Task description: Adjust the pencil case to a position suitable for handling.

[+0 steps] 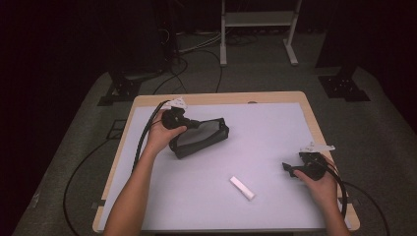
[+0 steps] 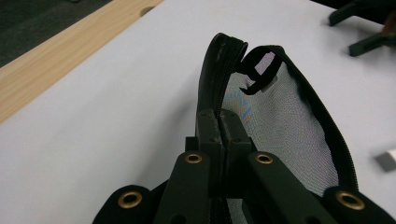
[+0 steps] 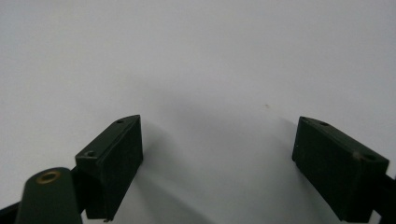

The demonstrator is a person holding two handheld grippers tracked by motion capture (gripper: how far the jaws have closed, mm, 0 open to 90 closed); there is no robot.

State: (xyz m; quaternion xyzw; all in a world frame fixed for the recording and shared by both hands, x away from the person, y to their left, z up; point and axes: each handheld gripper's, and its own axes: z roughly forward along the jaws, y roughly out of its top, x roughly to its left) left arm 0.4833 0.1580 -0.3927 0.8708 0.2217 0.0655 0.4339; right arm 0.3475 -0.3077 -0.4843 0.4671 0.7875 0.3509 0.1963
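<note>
A black mesh pouch (image 1: 204, 136) with a zip edge lies on the white mat (image 1: 275, 132), left of the middle. My left gripper (image 1: 196, 124) is shut on the pouch's near rim. In the left gripper view the two jaws (image 2: 223, 125) meet on the zip edge of the pouch (image 2: 289, 130), whose mouth gapes to the right. My right gripper (image 1: 287, 168) rests low at the mat's right side, pointing left. Its jaws (image 3: 219, 154) stand wide apart over bare mat with nothing between them. A small white block (image 1: 242, 188) lies on the mat between the two hands.
The mat covers a wooden table (image 1: 216, 98) whose rim shows at the back and sides. Black cables (image 1: 142, 142) trail off the left edge and off the right front corner. On the floor behind stand a white frame (image 1: 258, 29) and dark stand bases (image 1: 344, 86).
</note>
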